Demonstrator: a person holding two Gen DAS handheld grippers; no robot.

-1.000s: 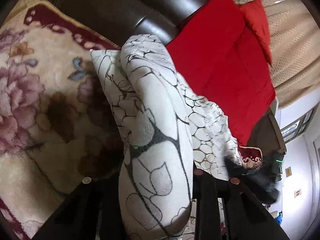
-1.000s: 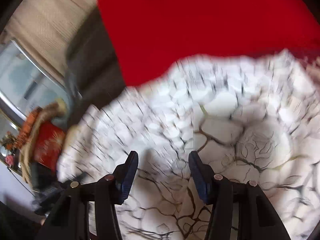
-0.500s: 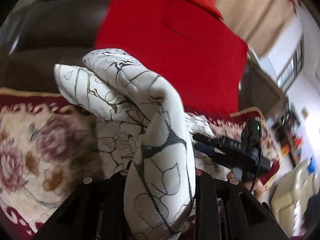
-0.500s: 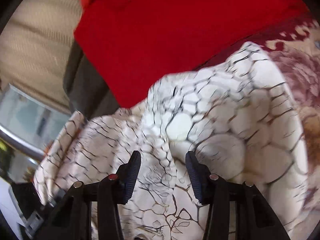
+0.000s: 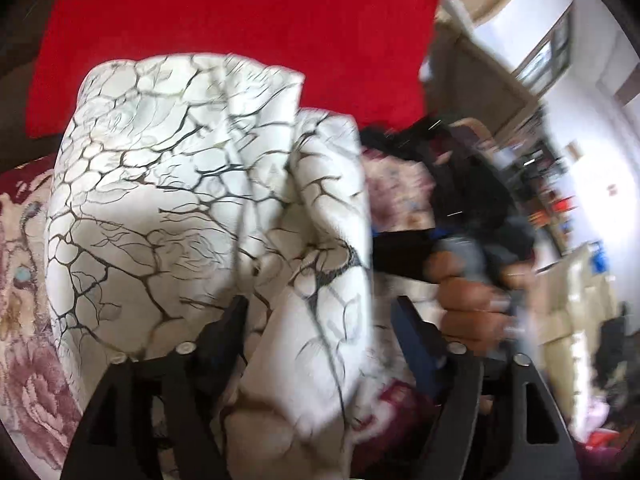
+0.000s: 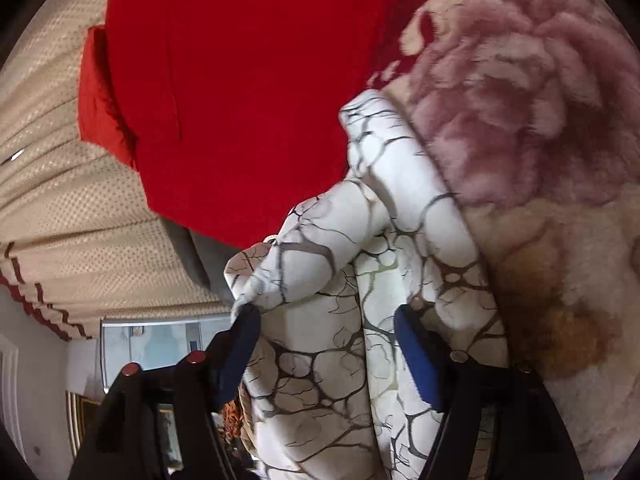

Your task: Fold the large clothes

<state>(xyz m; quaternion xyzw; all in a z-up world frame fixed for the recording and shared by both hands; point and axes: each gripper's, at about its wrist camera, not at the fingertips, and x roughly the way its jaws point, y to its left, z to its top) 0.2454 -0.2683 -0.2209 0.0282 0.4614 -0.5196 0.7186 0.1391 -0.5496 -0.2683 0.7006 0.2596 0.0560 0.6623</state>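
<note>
Floral plush blanket [image 6: 532, 128] in cream and maroon covers the seat, red cushion [image 5: 240, 16] propped behind it, beige curtain [image 6: 60, 184] off to the side in the right wrist view. White garment with black vein print [image 5: 192, 184] sits bunched on the blanket, up against the cushion. Left gripper [image 5: 320, 320]: jaws have just been opening and now stand wide; a fold of the garment hangs between them, right pad clear of the fabric, left pad close to it, contact unclear through motion blur. Right gripper [image 6: 326, 340]: jaws have also just been opening, wide apart, doubled cloth between them; the left finger [image 6: 240, 344] meets a cloth edge at its tip, but no pinch visible on either side. In the left wrist view, the person's right hand [image 5: 468, 304] shows beside the garment, blurred, wrapped around its gripper handle.
</note>
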